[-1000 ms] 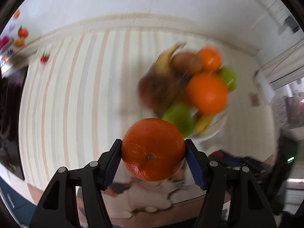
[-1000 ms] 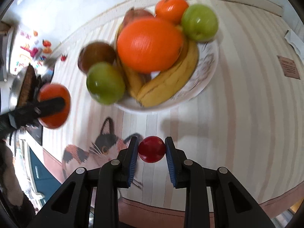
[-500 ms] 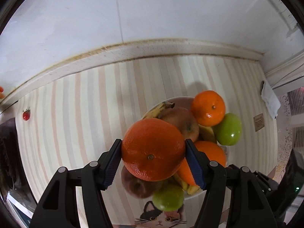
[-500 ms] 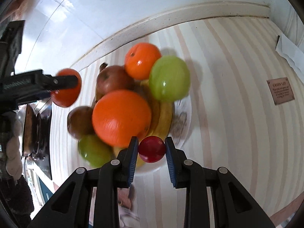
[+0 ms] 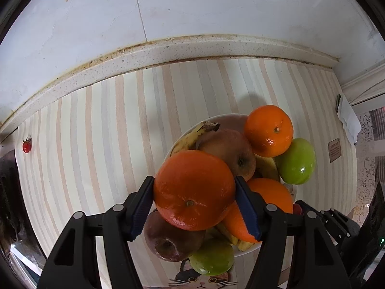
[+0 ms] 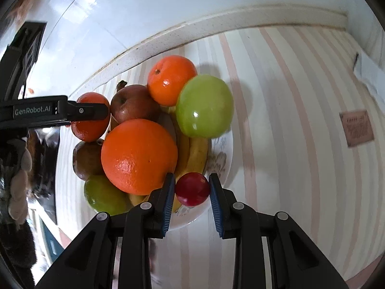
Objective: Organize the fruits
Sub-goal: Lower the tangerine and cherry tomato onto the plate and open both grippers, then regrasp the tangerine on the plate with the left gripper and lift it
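Above the heaped plate (image 5: 250,250) the left tongs (image 5: 194,192) clench a tangerine (image 5: 193,190); over the plate's near rim the right tongs (image 6: 192,189) grip a small red fruit (image 6: 192,189). Oranges, apples and bananas fill the plate on the striped worktop (image 5: 96,144).

A home kitchen counter.
A striped mat (image 5: 101,130) with a cartoon cat covers a speckled stone worktop (image 5: 168,53) against a white tiled wall (image 5: 192,7); a plate (image 6: 223,154) is heaped with fruit.
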The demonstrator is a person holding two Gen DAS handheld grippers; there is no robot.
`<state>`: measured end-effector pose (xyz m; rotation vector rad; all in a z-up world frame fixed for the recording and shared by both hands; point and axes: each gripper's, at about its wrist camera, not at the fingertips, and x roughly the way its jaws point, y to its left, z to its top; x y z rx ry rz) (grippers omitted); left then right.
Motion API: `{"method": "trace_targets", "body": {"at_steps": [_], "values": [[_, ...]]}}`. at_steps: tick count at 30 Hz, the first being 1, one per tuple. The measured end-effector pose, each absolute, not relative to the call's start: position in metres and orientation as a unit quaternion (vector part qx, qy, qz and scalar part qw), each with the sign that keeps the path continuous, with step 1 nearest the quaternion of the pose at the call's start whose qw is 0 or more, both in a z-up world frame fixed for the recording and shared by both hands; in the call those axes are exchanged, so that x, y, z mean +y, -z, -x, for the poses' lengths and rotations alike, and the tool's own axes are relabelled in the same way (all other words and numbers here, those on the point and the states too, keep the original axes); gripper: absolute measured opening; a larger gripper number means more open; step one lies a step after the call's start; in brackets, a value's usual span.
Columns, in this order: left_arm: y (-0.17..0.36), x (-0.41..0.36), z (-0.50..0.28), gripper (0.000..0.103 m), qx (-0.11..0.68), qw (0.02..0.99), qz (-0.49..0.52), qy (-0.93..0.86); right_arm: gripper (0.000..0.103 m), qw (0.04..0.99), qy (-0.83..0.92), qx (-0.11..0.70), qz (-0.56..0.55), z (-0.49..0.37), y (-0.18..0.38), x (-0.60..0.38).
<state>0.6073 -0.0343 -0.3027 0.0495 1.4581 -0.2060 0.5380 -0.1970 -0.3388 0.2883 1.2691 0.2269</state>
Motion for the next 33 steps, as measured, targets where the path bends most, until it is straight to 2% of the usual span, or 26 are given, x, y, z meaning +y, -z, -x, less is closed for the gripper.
{"method": "trace_targets", "body": {"at_steps": [6, 8, 14, 17, 27, 28, 30, 33], "values": [[0.308, -0.036, -0.606, 0.065, 0.676, 0.731, -0.037, 0.089, 0.032, 0.787, -0.11, 0.595, -0.119, -0.54, 0.345, -0.195], [0.308, -0.031, -0.607, 0.073, 0.68, 0.727, -0.018, 0.094, 0.038, 0.785, -0.107, 0.597, -0.123, -0.539, 0.347, -0.197], [0.305, -0.023, -0.609, 0.086, 0.68, 0.727, 0.005, 0.093, 0.048, 0.783, -0.1, 0.6, -0.131, -0.537, 0.346, -0.203], [0.306, -0.021, -0.61, 0.087, 0.682, 0.725, 0.008, 0.092, 0.052, 0.781, -0.1, 0.6, -0.137, -0.537, 0.344, -0.206], [0.306, -0.007, -0.61, 0.087, 0.669, 0.736, 0.05, 0.092, 0.053, 0.784, -0.102, 0.596, -0.141, -0.537, 0.337, -0.208], [0.305, -0.005, -0.61, 0.086, 0.665, 0.739, 0.054, 0.09, 0.053, 0.785, -0.103, 0.594, -0.142, -0.536, 0.335, -0.209], [0.305, -0.005, -0.612, 0.079, 0.661, 0.745, 0.044, 0.079, 0.053, 0.788, -0.104, 0.591, -0.141, -0.535, 0.332, -0.209], [0.302, -0.003, -0.612, 0.055, 0.649, 0.759, 0.013, 0.056, 0.053, 0.793, -0.109, 0.583, -0.139, -0.532, 0.326, -0.207]]}}
